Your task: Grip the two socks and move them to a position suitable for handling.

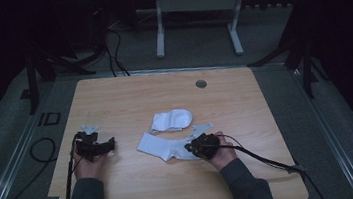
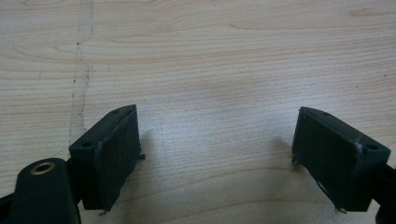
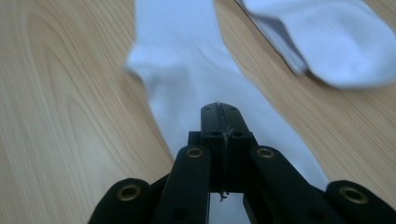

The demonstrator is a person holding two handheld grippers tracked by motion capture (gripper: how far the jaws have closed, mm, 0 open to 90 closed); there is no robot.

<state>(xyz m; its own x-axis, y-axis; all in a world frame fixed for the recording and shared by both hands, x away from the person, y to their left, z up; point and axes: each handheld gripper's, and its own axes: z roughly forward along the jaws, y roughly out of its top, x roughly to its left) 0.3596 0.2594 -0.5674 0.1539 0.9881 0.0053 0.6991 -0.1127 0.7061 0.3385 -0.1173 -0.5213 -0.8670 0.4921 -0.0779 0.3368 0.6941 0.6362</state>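
Two white socks lie mid-table. One sock [image 1: 157, 144] [image 3: 187, 70] is spread flat and points toward the front right. The other sock [image 1: 171, 120] [image 3: 322, 37] is folded into a bundle just behind it. My right gripper [image 1: 195, 147] [image 3: 218, 112] hovers low over the near end of the flat sock. Its jaws are pressed shut, and I see no cloth between them. My left gripper [image 1: 109, 146] [image 2: 217, 158] rests at the left over bare wood, away from both socks. It is wide open with nothing between its pads [image 2: 116, 149].
The wooden table [image 1: 114, 101] has a round grommet hole [image 1: 201, 83] near its back edge. White stand legs [image 1: 159, 31] rise behind it on the floor. Cables [image 1: 44, 150] trail off the left side, and one cable [image 1: 267, 162] runs from the right gripper.
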